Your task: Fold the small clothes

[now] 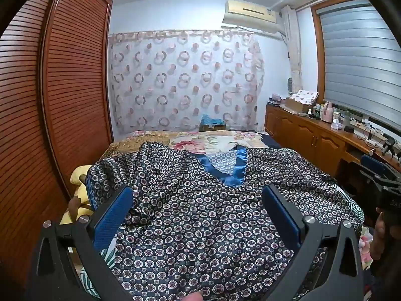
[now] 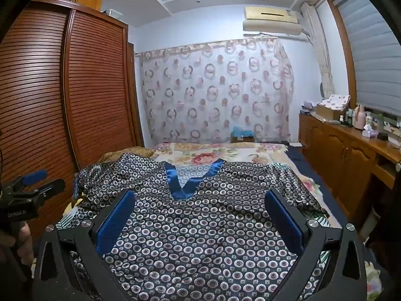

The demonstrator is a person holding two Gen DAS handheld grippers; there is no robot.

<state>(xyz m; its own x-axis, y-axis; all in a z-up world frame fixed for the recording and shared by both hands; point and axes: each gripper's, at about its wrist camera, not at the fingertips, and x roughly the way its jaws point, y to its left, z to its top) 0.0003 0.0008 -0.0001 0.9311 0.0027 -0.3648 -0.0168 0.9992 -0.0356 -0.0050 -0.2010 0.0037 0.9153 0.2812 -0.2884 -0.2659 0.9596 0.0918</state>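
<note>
A dark satin top (image 1: 190, 215) (image 2: 200, 230) printed with small rings lies spread face up on the bed, its blue V-neck collar (image 1: 233, 173) (image 2: 185, 188) pointing toward me. Its left sleeve (image 1: 120, 170) is rumpled and bunched; the right sleeve (image 2: 288, 183) lies out to the side. My left gripper (image 1: 198, 198) hovers open above the garment's lower body, nothing between its blue pads (image 1: 112, 218). My right gripper (image 2: 198, 202) is also open above the cloth, just below the collar. Each gripper shows at the edge of the other's view.
The bed carries a floral quilt (image 2: 213, 155). A slatted wooden wardrobe (image 1: 62, 87) stands along the left. A wooden cabinet (image 2: 351, 150) with bottles and boxes runs along the right under a window blind. A yellow cushion (image 1: 77, 190) sits by the bed's left edge.
</note>
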